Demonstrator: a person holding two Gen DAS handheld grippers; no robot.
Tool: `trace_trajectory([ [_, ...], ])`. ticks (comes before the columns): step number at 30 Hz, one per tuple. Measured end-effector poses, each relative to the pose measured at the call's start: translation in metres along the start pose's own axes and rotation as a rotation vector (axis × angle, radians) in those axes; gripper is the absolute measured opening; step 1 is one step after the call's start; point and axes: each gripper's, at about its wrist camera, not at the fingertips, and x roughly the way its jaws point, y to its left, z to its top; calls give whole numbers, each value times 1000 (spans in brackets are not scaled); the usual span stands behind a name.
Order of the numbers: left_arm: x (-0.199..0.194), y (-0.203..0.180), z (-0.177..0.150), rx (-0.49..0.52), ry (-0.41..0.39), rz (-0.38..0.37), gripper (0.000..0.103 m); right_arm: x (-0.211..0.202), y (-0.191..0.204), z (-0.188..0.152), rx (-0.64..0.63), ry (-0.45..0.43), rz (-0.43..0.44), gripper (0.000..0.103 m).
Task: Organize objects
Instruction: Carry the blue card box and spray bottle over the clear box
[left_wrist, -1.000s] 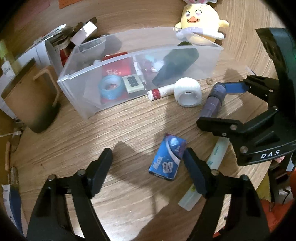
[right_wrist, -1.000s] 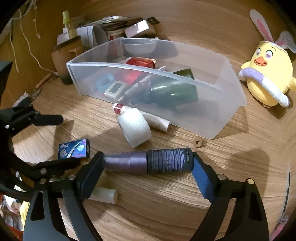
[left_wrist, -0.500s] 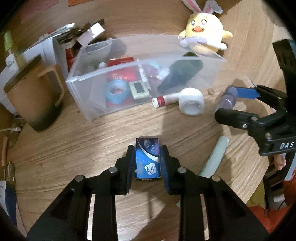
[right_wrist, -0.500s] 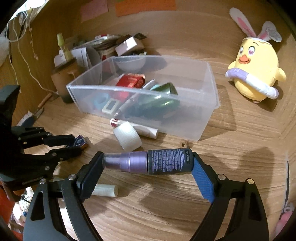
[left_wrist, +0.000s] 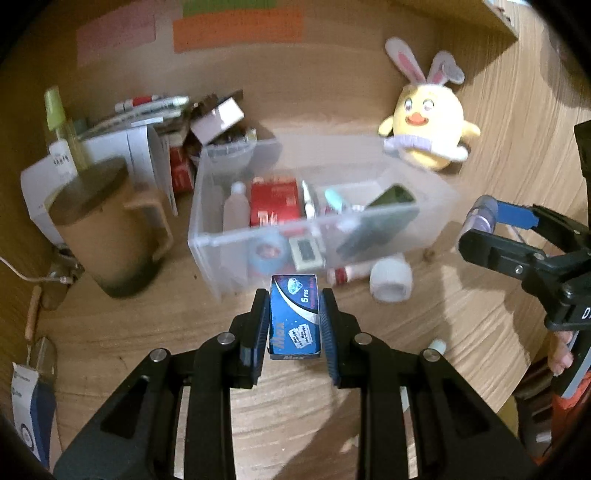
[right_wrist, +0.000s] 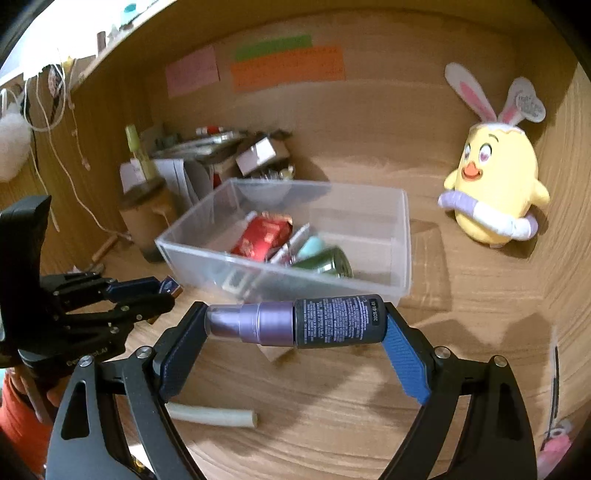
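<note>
My left gripper (left_wrist: 294, 325) is shut on a small blue "Max" box (left_wrist: 294, 317) and holds it raised in front of the clear plastic bin (left_wrist: 221, 240). My right gripper (right_wrist: 295, 328) is shut on a purple-capped dark spray bottle (right_wrist: 314, 325), held crosswise above the table, just before the bin (right_wrist: 400, 258). The bin holds a red packet (right_wrist: 260, 236), a green can (right_wrist: 325, 262) and other small items. In the right wrist view the left gripper (right_wrist: 162, 291) is at left with the box end showing.
A yellow chick plush (left_wrist: 428, 136) stands at the back right. A brown mug (left_wrist: 107, 229) and a pile of papers and boxes (left_wrist: 147, 122) are at the left. A white tape roll (left_wrist: 391, 280) and a red-capped tube (left_wrist: 343, 274) lie before the bin. A pale stick (right_wrist: 212, 413) lies on the table.
My left gripper closed on the blue box and lifted it toward the bin. My right gripper, still holding the spray bottle, rose off the table and closer to the bin.
</note>
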Motion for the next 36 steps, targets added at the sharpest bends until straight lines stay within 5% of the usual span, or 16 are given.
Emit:
trace_trajectory([
  [18,-20,7,43,-55,-133,30,27,1,0,42,-2,-101,-18,89],
  [36,21,27,64,-122,-72,36,27,55,2,69,-15,-40,-17,89],
])
